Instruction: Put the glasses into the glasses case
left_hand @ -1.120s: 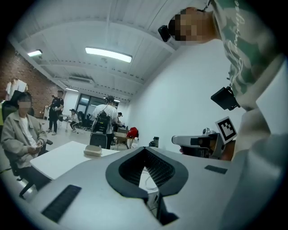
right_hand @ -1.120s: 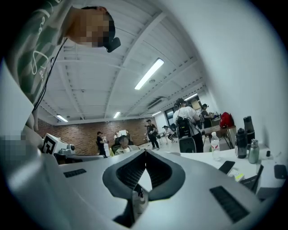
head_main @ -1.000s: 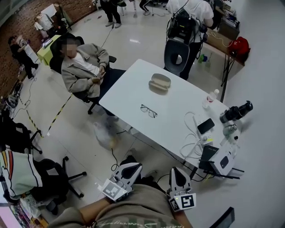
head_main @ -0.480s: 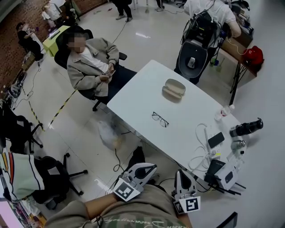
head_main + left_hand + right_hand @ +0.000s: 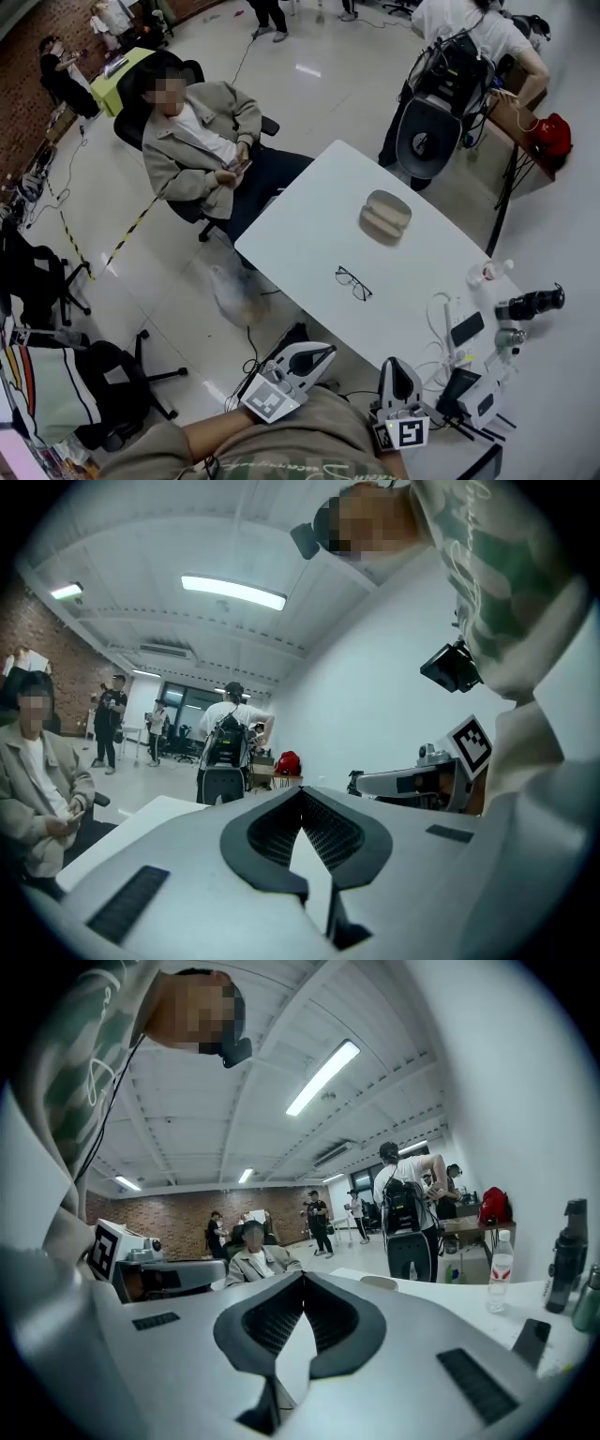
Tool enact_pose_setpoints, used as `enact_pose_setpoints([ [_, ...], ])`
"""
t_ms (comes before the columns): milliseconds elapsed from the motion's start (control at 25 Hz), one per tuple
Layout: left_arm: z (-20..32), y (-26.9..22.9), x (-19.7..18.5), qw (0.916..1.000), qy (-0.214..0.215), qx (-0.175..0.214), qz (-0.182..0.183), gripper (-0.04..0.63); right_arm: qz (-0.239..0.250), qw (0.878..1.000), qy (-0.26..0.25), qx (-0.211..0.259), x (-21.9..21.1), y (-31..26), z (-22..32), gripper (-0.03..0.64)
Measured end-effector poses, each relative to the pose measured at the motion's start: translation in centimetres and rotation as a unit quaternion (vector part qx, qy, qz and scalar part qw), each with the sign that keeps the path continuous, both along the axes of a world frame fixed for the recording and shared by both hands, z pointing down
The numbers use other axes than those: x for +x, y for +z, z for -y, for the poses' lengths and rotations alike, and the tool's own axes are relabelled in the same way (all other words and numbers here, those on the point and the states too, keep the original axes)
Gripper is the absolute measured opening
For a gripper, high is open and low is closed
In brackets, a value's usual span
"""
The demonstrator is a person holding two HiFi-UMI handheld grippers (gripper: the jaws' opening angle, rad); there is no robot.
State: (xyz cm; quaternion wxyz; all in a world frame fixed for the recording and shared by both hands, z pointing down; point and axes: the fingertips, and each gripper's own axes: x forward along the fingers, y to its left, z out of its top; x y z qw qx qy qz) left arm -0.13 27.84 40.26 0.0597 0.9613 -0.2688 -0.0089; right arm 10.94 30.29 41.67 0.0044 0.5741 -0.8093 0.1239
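Observation:
Black-framed glasses (image 5: pixel 353 282) lie unfolded near the middle of the white table (image 5: pixel 309 234). The beige glasses case (image 5: pixel 385 215), closed, rests farther along the table and shows again in the right gripper view as the case (image 5: pixel 379 1282). My left gripper (image 5: pixel 323 350) and right gripper (image 5: pixel 397 361) are held close to my body, short of the table's near edge and well away from both things. Each is shut with nothing in it: the left gripper (image 5: pixel 302 791) and the right gripper (image 5: pixel 302 1279) both have their jaws meeting at the tips.
A person sits in a chair (image 5: pixel 202 141) at the table's left side; another with a backpack (image 5: pixel 464 56) stands at its far end. White cables (image 5: pixel 441 314), a phone (image 5: pixel 466 328), a water bottle (image 5: pixel 490 273) and a black camera (image 5: pixel 534 304) crowd the table's right end. A plastic bag (image 5: pixel 230 291) lies on the floor.
The head view has shifted: table, glasses and case now sit lower and further right in it. Both grippers stay shut near my body.

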Motion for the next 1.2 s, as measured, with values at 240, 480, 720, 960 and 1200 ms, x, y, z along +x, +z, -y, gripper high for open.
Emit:
enact_pose_setpoints([
  [240,7.0,1.0,-4.6,0.9964,-0.033,-0.078,-0.008,0.006,-0.042,0.998,-0.004,-0.042,-2.7,0.8,6.5,0.011],
  [480,11.0,1.3,-4.2,0.9982,0.009,-0.057,0.014,0.006,-0.076,0.997,0.003,-0.025,-4.7,-0.8,9.2,0.012],
  [720,11.2,1.8,-1.5,0.995,0.042,-0.09,0.009,0.006,-0.065,0.996,0.037,-0.052,-1.5,0.1,8.9,0.011],
  [960,12.5,-0.1,0.4,0.9956,0.04,-0.083,-0.016,0.006,-0.009,0.998,0.042,-0.044,0.6,-0.8,9.8,0.012],
  [1200,12.4,-0.6,2.6,0.9973,0.041,-0.06,0.002,0.006,0.003,0.999,0.034,-0.014,2.3,-2.3,10.9,0.012],
])
